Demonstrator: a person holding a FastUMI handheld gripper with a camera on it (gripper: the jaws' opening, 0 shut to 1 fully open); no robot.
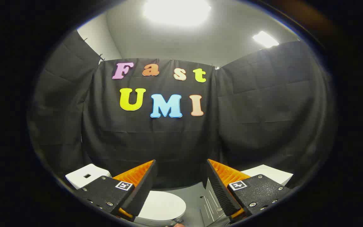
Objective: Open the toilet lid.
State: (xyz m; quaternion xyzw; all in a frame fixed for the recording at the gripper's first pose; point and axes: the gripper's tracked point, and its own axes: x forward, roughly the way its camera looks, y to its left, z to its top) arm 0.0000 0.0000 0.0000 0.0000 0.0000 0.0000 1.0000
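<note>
A white toilet stands low on the floor, below and partly behind my left finger. Its lid (164, 205) is down flat on the bowl, and its white tank (86, 175) with a square button shows beyond the left finger. My gripper (180, 184) hangs well above the toilet, pointed at the black cloth wall. It is open, with a wide gap and nothing between the fingers (140, 186). The front of the bowl is hidden under the fingers.
A white box-like unit (271, 175) stands behind the right finger. A grey metal panel (211, 201) leans by the inside of that finger, on the grey floor (190, 190) beside the toilet. Black cloth walls close the booth on three sides.
</note>
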